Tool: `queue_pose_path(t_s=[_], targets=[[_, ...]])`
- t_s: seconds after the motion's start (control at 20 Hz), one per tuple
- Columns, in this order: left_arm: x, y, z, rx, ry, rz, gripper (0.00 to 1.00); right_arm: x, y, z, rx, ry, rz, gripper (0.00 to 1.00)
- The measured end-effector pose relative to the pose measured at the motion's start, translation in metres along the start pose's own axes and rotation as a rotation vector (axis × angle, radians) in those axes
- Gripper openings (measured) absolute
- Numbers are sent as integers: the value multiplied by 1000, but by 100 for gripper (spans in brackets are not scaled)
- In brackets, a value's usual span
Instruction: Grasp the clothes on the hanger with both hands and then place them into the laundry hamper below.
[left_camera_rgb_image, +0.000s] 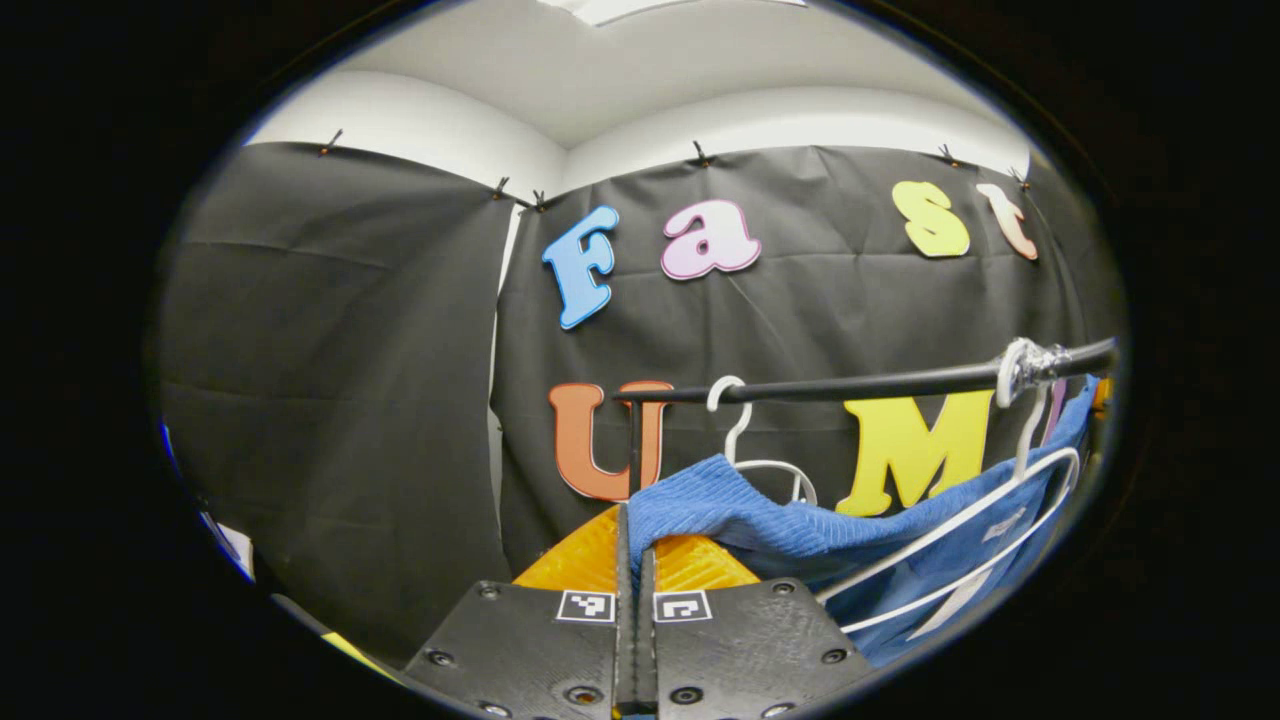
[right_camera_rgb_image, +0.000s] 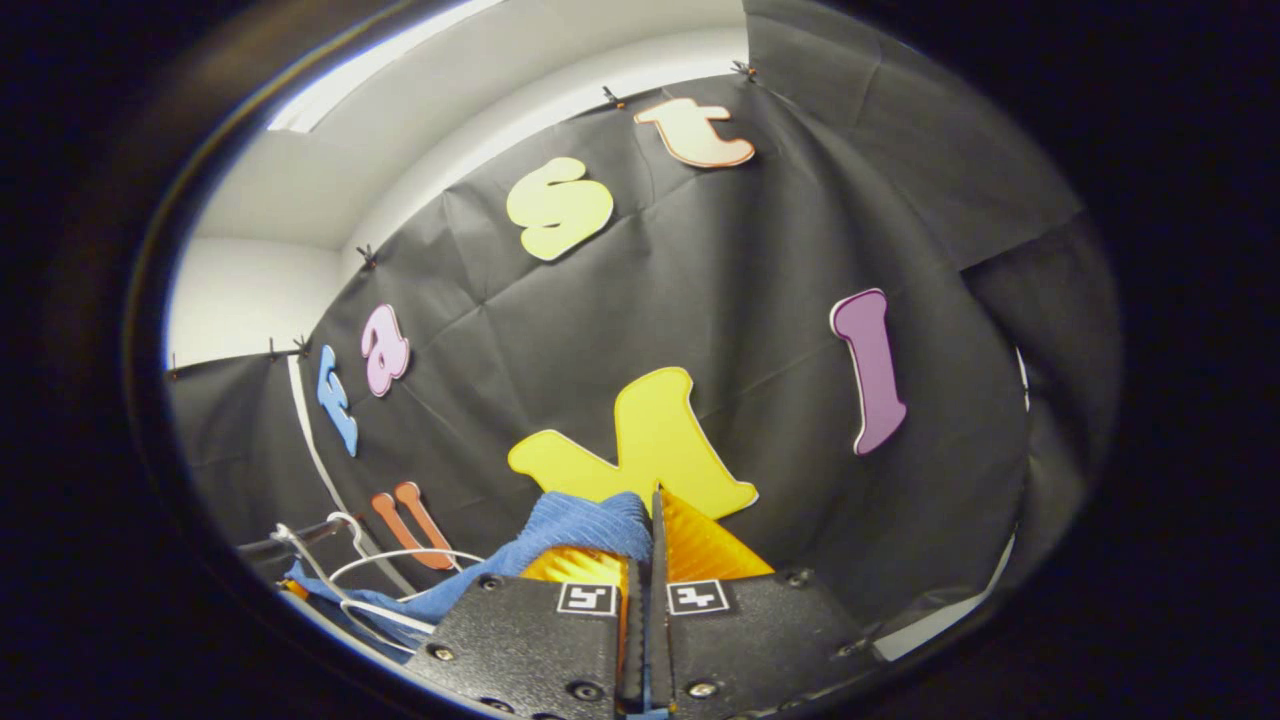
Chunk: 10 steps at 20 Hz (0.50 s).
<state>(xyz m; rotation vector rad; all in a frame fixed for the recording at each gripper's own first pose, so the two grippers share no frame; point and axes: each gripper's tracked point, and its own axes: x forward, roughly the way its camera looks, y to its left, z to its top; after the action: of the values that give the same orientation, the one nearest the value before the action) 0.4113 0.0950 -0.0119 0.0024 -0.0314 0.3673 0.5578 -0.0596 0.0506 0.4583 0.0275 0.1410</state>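
Two hand-held grippers have a blue garment pinched at opposite ends, high in a black-draped booth, midway through a job that ends in a laundry hamper below. In the left gripper view, the left hand-held gripper (left_camera_rgb_image: 634, 545) is clenched, its fingers closed with a fold of the blue ribbed garment (left_camera_rgb_image: 800, 525) caught between them; the cloth runs away to the right, draped over a white hanger (left_camera_rgb_image: 960, 545) near the dark rail (left_camera_rgb_image: 860, 384), from which a second white hanger (left_camera_rgb_image: 745, 440) hangs. In the right gripper view, the right hand-held gripper (right_camera_rgb_image: 648, 545) is likewise clamped on a bunched edge of the same garment (right_camera_rgb_image: 585, 522), which trails down and to the left toward the hangers (right_camera_rgb_image: 385, 565) and the rail's end (right_camera_rgb_image: 290, 540). Both devices point upward toward the wall and ceiling, the right one canted noticeably to one side, the left one closer to level. The grasping step appears complete; the work now looks to be freeing the cloth from the hanger it lies across. The next move probably calls for both ends to be drawn clear together, so the wire frame is not dragged along, and then lowered to the hamper, whose position cannot be judged here.
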Motion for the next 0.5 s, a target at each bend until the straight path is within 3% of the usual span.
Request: queue_pose_path(t_s=[0.1,0.25,0.5], targets=[[2,-3,-10,-11,23,-1,0,3,-3,-13,-11,22,-17,5],[4,-3,-33,-21,78,-3,5,10,-15,-43,-39,97,-50,5],[-4,3,-68,-18,143,11,0,3,-30,-88,-79,172,-65,6]])
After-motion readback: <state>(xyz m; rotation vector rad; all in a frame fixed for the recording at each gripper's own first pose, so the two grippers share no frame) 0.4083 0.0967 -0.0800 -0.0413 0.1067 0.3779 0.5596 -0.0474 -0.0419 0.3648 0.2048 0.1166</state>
